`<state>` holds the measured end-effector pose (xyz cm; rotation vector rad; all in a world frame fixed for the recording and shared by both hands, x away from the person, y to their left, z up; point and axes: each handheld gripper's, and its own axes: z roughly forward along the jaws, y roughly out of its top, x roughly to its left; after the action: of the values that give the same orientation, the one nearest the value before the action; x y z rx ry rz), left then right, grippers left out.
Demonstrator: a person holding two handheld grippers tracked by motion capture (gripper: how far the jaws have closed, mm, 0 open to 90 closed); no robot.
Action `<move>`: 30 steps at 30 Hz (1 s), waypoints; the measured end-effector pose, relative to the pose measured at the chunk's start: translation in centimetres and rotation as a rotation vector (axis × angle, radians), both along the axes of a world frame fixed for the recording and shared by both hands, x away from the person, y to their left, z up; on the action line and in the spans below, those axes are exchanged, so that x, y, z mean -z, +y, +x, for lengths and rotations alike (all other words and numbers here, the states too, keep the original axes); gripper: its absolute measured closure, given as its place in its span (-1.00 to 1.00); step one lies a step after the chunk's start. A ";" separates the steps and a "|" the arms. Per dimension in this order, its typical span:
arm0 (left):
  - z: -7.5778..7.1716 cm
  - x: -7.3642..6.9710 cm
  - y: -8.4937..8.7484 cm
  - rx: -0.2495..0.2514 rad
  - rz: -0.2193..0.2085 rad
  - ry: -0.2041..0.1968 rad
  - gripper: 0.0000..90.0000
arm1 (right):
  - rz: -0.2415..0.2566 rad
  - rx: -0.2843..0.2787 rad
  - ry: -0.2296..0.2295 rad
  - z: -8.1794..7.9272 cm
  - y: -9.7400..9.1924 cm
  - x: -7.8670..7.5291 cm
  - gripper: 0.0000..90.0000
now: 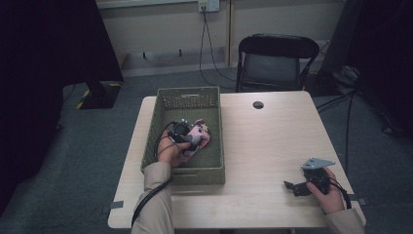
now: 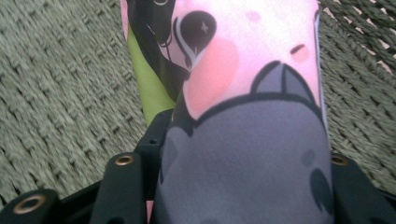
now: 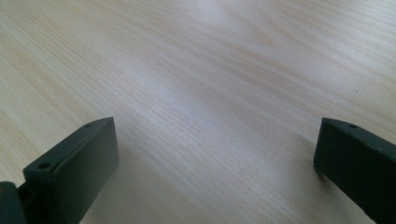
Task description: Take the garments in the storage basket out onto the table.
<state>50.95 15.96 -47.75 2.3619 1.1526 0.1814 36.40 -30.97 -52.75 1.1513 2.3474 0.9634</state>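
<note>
Our left tongs (image 1: 191, 140) are clenched on the pink and grey soft toy (image 2: 247, 116): in the left gripper view its printed fabric bulges up between the two black jaws, which press on it from both sides. The toy lies inside the green woven basket (image 1: 168, 100), on the basket's floor, closer to its right wall than to its left, and we cannot tell whether it has left that floor yet. So we judge the grasp made and the lift out of the basket not yet carried through.

Our right tongs (image 1: 296, 187) are released, jaws wide apart with nothing between them, low over the bare desk (image 3: 210, 74) well to the right of the basket. That stretch of desk beside the basket looks like the likely place for the toy, and setting it there is the work left.
</note>
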 end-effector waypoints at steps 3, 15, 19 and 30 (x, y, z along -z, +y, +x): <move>-0.1 -0.4 0.6 -0.047 -0.052 0.013 0.22 | 0.000 0.000 0.000 0.0 0.0 0.0 -1.00; -1.2 -3.2 1.7 -0.081 -0.187 -0.030 0.24 | 0.000 0.001 0.000 0.0 0.0 0.0 -1.00; -1.5 -4.6 1.9 -0.079 -0.258 -0.060 0.24 | 0.000 0.001 0.000 0.0 0.0 0.0 -1.00; -2.3 -8.1 2.1 -0.097 -0.382 -0.170 0.24 | 0.000 0.002 0.000 0.0 0.0 0.0 -1.00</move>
<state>48.68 18.03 -39.63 1.9215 1.1092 0.1745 36.38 -30.96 -52.75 1.1532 2.3462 0.9628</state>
